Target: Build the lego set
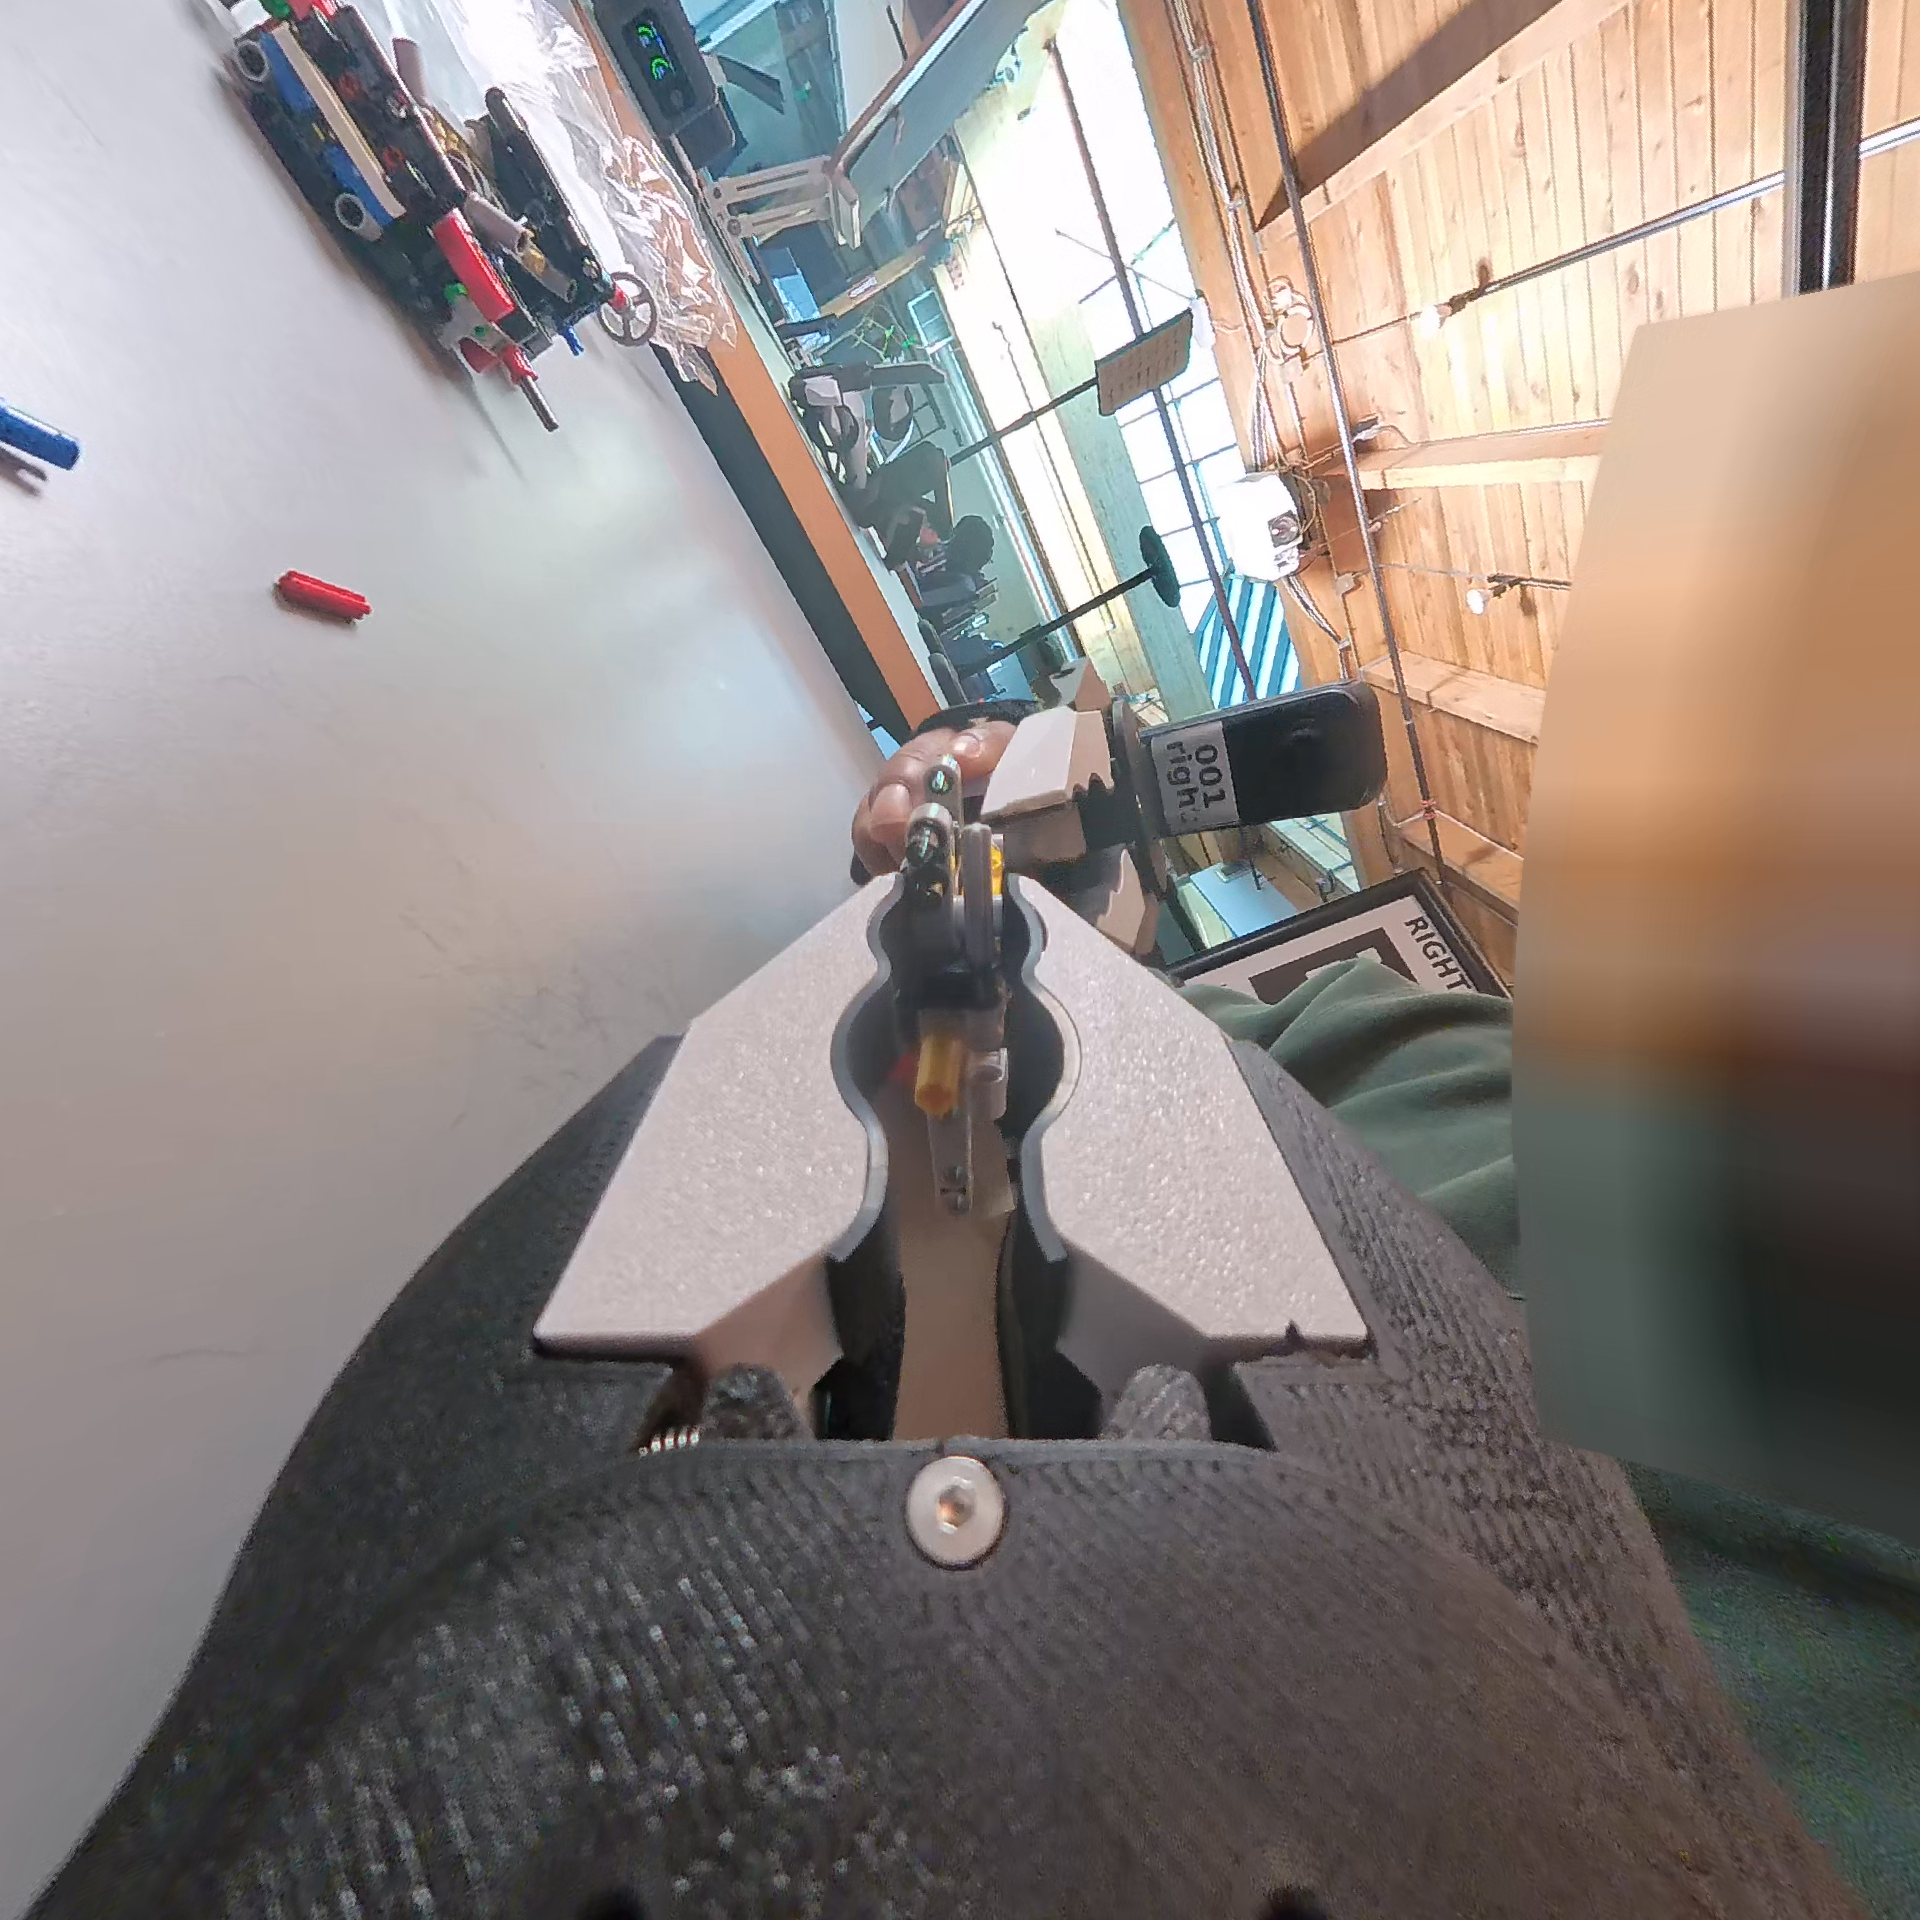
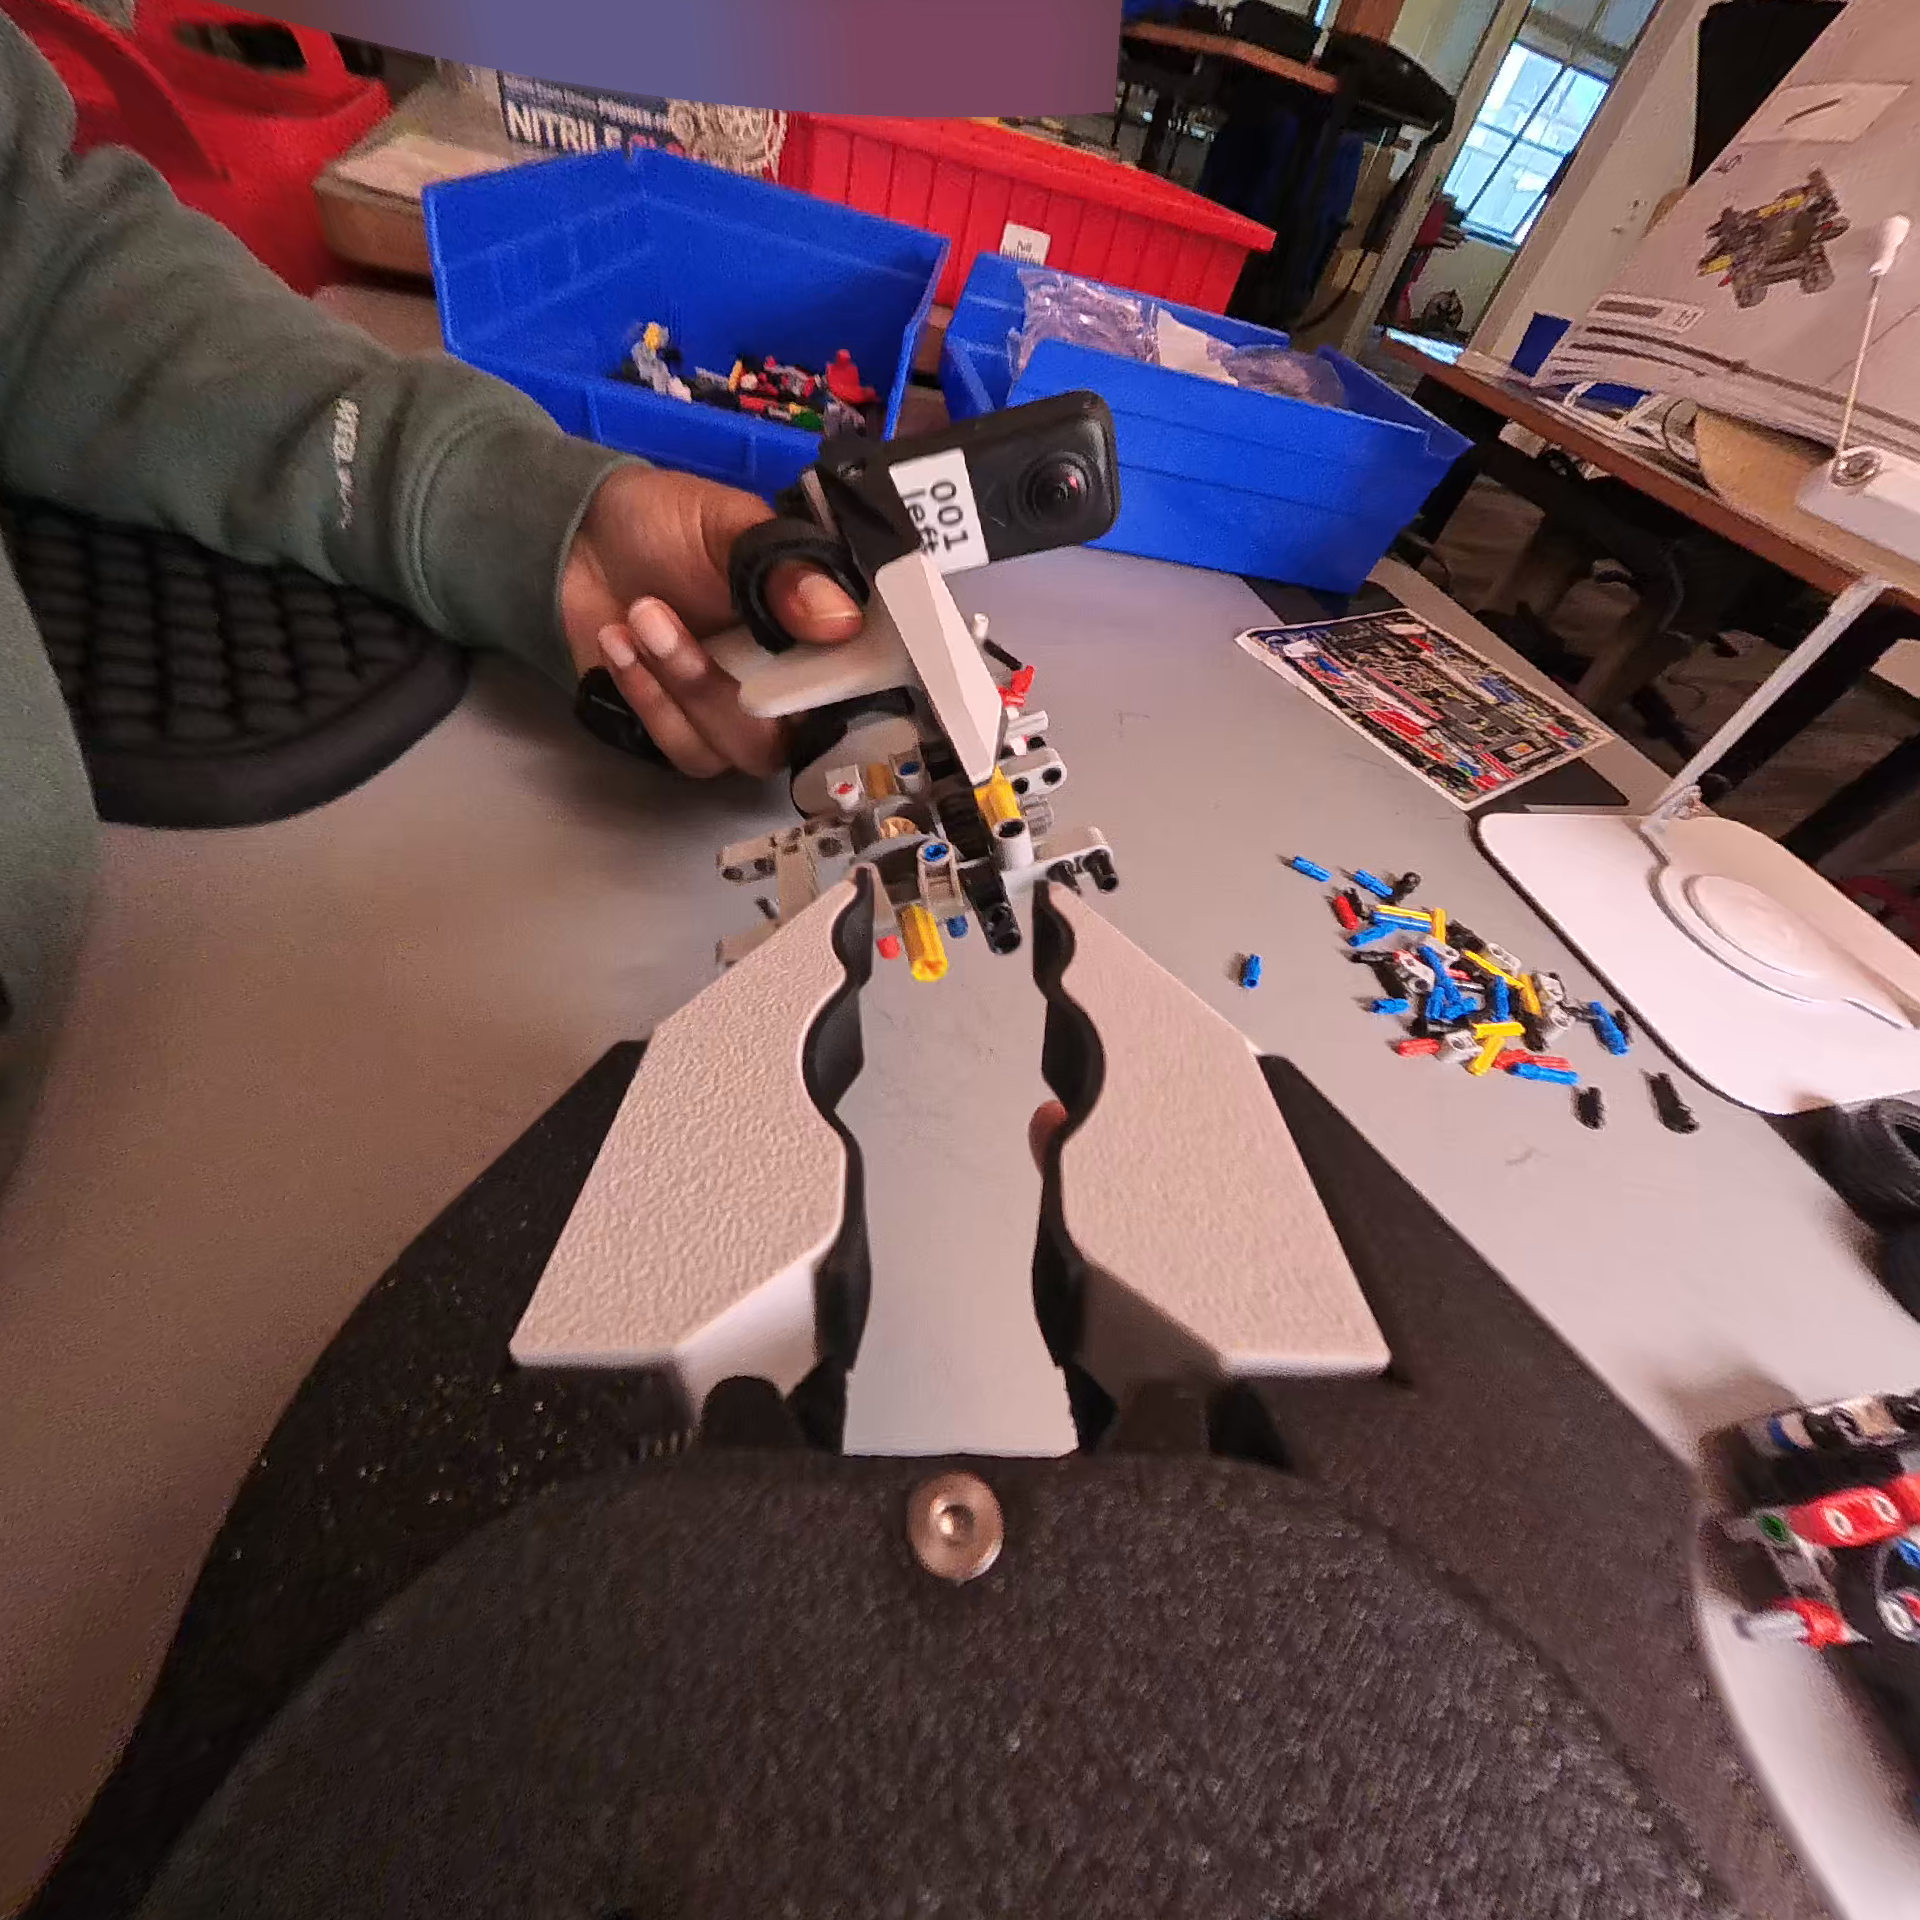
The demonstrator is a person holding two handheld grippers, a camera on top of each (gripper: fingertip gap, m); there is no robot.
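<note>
My left claw [image 1: 951,904] is squeezed shut on the lego piece [image 1: 956,966]. It is a small, knobbly build of grey and black beams with a yellow pin sticking out. I hold it up in the air, above the grey bench [image 2: 1195,727].

In my right view the same lego piece [image 2: 925,842] sits just past my right claw [image 2: 945,914]. That claw stands apart with a gap between its two fingers, and the low end of the build pokes into that gap. I cannot tell if it is touching yet. It is not holding anything.

I think the step now is to turn or pass the build, or push a new part on. To do it well I should keep my left claw tight and still, then close my right claw slowly on a strong beam, not on the thin yellow pin, so nothing pops off.

Further right on the bench is a pile of small pins [image 2: 1475,987], blue, yellow, red and black. Past it lies a flat printed sheet [image 2: 1423,701]. Behind are blue bins [image 2: 675,249], one with loose bricks inside. At the far right edge sits a bigger built part [image 2: 1829,1538] in black and red.
</note>
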